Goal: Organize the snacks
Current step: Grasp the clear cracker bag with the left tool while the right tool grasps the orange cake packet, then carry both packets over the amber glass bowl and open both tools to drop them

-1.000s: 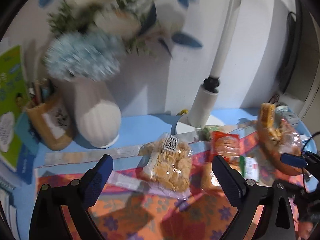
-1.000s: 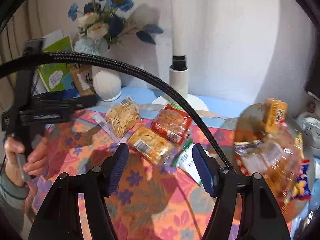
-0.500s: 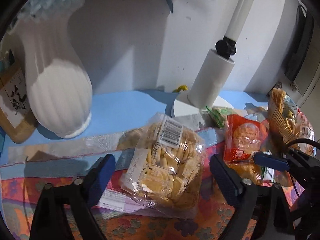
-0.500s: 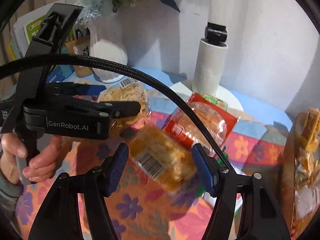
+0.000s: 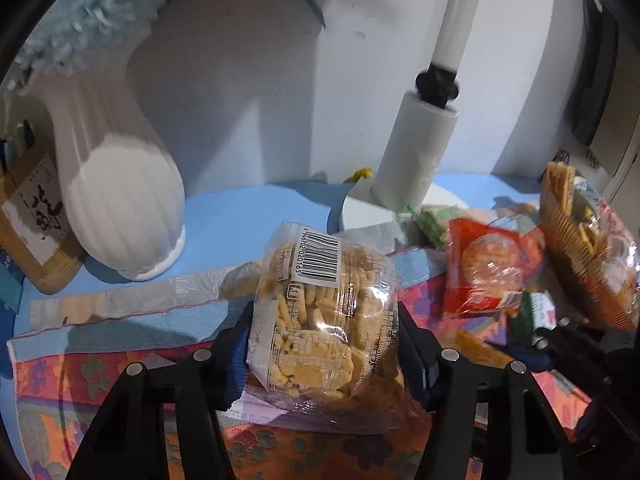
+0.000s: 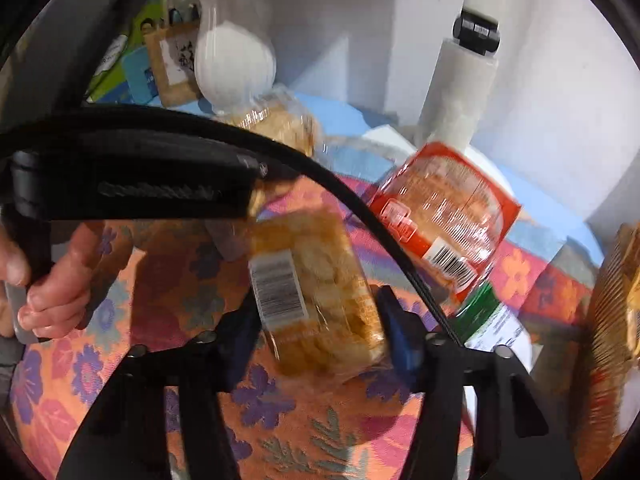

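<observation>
My left tongs (image 5: pixel 324 344) have just been closing and now clench a crinkly clear cracker bag (image 5: pixel 320 312); my right tongs (image 6: pixel 316 336), also closing, clench a blurred biscuit pack (image 6: pixel 312 292).

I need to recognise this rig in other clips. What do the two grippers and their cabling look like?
Both the left gripper and right gripper have matte black, angular fingers with silver screws and blue pads. A black braided cable arcs across the right wrist view.
</observation>
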`<state>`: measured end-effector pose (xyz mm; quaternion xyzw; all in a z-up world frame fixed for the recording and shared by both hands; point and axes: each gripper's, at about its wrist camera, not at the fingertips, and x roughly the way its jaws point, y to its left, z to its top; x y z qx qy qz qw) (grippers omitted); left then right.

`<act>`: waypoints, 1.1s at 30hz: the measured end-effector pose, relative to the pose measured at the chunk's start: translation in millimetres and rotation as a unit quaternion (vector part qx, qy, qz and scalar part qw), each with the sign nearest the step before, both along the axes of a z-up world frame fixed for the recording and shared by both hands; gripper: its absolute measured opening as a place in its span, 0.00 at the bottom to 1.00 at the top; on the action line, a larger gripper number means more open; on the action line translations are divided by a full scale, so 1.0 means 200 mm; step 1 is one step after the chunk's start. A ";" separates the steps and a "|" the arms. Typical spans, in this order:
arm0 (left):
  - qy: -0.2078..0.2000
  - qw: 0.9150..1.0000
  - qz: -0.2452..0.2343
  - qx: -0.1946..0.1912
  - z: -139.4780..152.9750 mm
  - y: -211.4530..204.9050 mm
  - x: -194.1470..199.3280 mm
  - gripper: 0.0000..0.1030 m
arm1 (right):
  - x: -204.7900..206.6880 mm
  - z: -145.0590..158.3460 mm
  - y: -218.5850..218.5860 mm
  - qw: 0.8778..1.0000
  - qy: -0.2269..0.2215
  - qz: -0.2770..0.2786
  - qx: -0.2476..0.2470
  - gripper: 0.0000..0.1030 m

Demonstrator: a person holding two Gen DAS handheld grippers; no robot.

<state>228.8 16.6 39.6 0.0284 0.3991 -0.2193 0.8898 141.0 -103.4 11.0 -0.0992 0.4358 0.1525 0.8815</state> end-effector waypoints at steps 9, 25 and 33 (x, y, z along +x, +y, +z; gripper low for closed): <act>-0.014 1.000 0.020 -0.009 0.21 0.10 -0.33 0.59 | -0.32 0.14 -0.03 1.000 0.001 -0.022 0.012 0.43; 0.048 0.998 0.034 -0.024 -0.02 0.07 -1.17 0.59 | -1.09 0.04 -0.32 0.994 0.053 -0.082 0.044 0.46; 0.070 0.997 0.036 -0.024 -0.10 0.04 -1.27 0.64 | -1.16 0.01 -0.37 0.992 0.053 -0.079 0.087 0.66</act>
